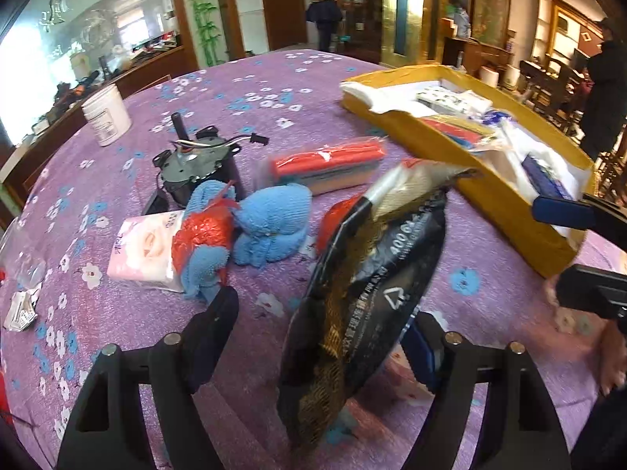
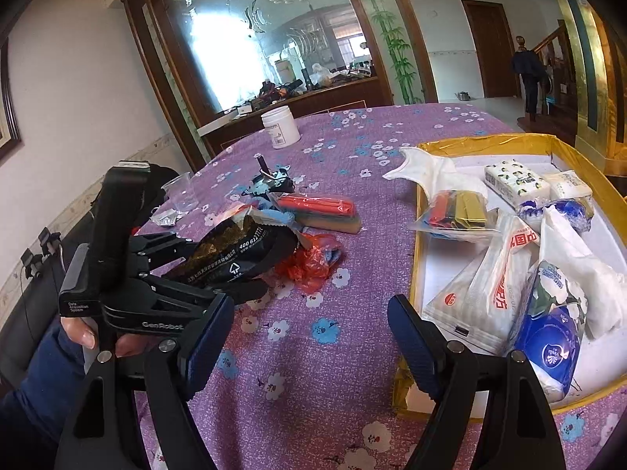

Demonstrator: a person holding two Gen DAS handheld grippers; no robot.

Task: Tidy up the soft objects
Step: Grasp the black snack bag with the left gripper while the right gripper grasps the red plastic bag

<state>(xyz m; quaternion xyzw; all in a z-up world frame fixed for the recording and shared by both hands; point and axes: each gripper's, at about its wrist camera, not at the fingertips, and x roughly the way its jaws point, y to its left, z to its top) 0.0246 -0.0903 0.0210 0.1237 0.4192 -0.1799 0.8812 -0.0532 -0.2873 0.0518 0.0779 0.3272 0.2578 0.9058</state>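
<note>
A black and gold foil bag (image 1: 364,274) stands tilted between the fingers of my left gripper (image 1: 321,325). It leans on the right finger (image 1: 421,348), while a strip of cloth shows between it and the left finger (image 1: 215,329). In the right wrist view the same bag (image 2: 235,254) pokes out of the left gripper (image 2: 227,266). My right gripper (image 2: 309,333) is open over bare cloth beside the yellow box (image 2: 415,235), which holds several tissue packs and bags. Blue towels in red netting (image 1: 219,235), a pink tissue pack (image 1: 141,250) and a red sponge pack (image 1: 325,164) lie on the table.
A purple flowered cloth (image 1: 243,90) covers the round table. A small electric motor (image 1: 196,164) and a white jar (image 1: 106,113) sit behind the towels. A clear plastic cup (image 2: 180,192) stands at the left edge. A crumpled red plastic bag (image 2: 309,262) lies by the foil bag. A person (image 1: 323,15) stands far back.
</note>
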